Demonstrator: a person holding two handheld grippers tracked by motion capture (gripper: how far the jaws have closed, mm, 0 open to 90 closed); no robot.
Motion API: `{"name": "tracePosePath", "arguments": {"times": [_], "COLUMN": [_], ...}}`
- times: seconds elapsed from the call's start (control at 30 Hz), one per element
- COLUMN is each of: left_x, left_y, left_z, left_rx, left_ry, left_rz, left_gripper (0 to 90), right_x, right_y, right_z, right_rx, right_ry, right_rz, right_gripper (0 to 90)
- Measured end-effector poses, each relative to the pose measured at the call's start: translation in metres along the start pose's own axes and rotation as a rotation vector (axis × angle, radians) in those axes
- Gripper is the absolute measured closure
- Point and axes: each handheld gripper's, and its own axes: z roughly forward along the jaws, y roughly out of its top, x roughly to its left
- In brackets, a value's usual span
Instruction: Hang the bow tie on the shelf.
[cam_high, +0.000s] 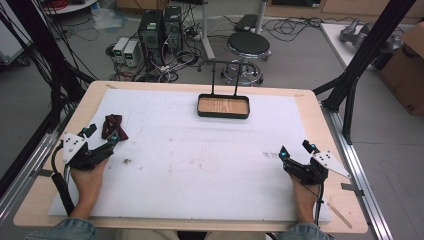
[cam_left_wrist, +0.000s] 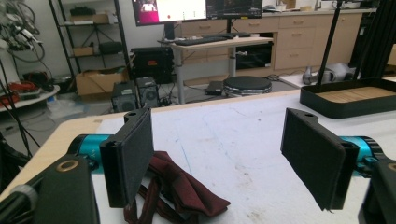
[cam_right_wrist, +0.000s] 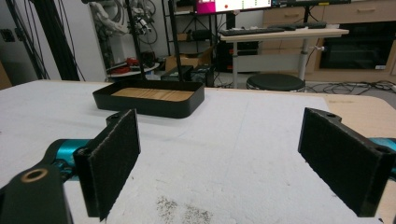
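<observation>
My left gripper (cam_high: 103, 136) rests on the white foam-like table cover (cam_high: 200, 165) at the near left, jaws spread wide and holding nothing. In the left gripper view its flat black pads (cam_left_wrist: 132, 154) are faced with a coarse, felt-like texture, and the crumpled dark maroon cloth (cam_left_wrist: 180, 191) lies just beside the left-hand pad, partly tucked behind it rather than between the two. From the high view that cloth (cam_high: 113, 126) sits just ahead of the jaws, bunched into soft folds with a loose strap or edge trailing.

I judge the step in hand to be picking the cloth up. To do it well I would shift the gripper sideways until the thickest fold is centred, lower the pads to the cover, and close on a ridge of fabric rather than a single thin layer, which could slip out.

My right gripper (cam_high: 296, 150) waits at the near right, also gaping and empty, well apart from the cloth. Farther back stands the shallow black tray with a wooden floor (cam_high: 223, 114), rigid and low-walled.
</observation>
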Motion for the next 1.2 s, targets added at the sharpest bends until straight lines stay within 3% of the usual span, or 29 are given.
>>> {"name": "tracePosePath", "arguments": {"times": [0.53,0.87,1.0,1.2], "left_x": [0.0,0.0,-0.001,0.004], "left_y": [-0.001,-0.001,0.0,0.005], "left_z": [0.001,0.003,0.006,0.018], "left_rx": [0.028,0.014,0.009,0.003], "left_ry": [0.004,0.058,0.067,0.075], "left_rz": [-0.008,-0.016,-0.031,-0.09], "left_gripper": [24.2,24.9,25.0,25.7], "right_x": [0.0,0.0,0.0,0.0], "right_y": [0.0,0.0,0.0,0.0], "right_z": [0.0,0.0,0.001,0.001], "right_rx": [0.004,0.007,0.007,0.007], "right_ry": [0.003,0.005,0.002,0.003], "right_rz": [0.007,0.007,0.01,0.009], "right_gripper": [12.1,12.1,12.1,12.1]}}
